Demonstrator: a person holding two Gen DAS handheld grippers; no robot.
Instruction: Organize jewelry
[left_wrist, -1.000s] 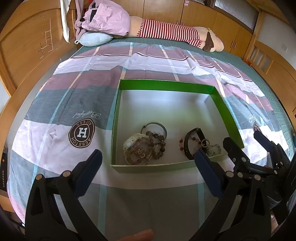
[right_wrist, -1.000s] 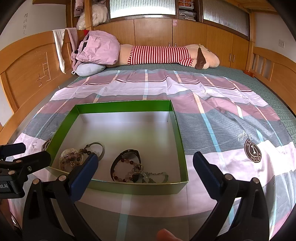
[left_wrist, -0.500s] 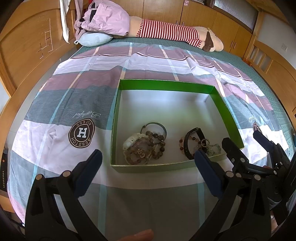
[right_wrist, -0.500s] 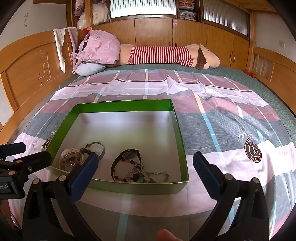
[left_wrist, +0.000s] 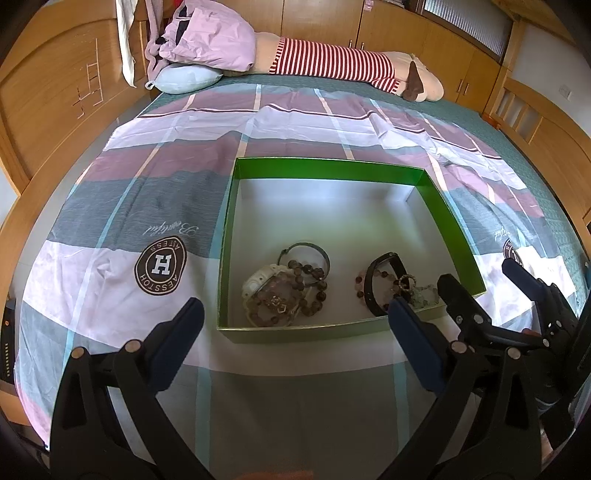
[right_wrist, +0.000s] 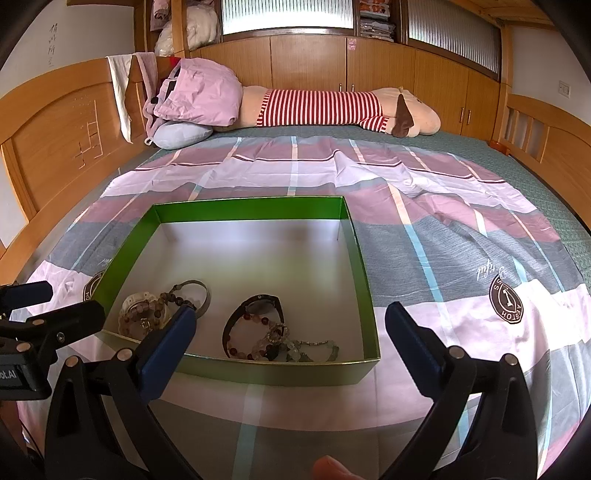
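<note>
A green box (left_wrist: 332, 171) with a white floor lies on the bed; it also shows in the right wrist view (right_wrist: 236, 205). Near its front wall lie a white watch with brown bead bracelets (left_wrist: 275, 291) (right_wrist: 147, 314), a thin metal bangle (left_wrist: 308, 253) (right_wrist: 199, 295), and a black watch tangled with pink and clear bead bracelets (left_wrist: 388, 284) (right_wrist: 266, 332). My left gripper (left_wrist: 295, 343) is open and empty just in front of the box. My right gripper (right_wrist: 288, 350) is open and empty at the box's front right corner; it shows at the right in the left wrist view (left_wrist: 487, 291).
A plaid pink, grey and white sheet (left_wrist: 155, 184) covers the bed. A striped plush toy (right_wrist: 332, 107), a pink bundle (right_wrist: 199, 92) and a blue pillow (right_wrist: 181, 134) lie at the far end. Wooden bed boards (right_wrist: 66, 140) rise on both sides.
</note>
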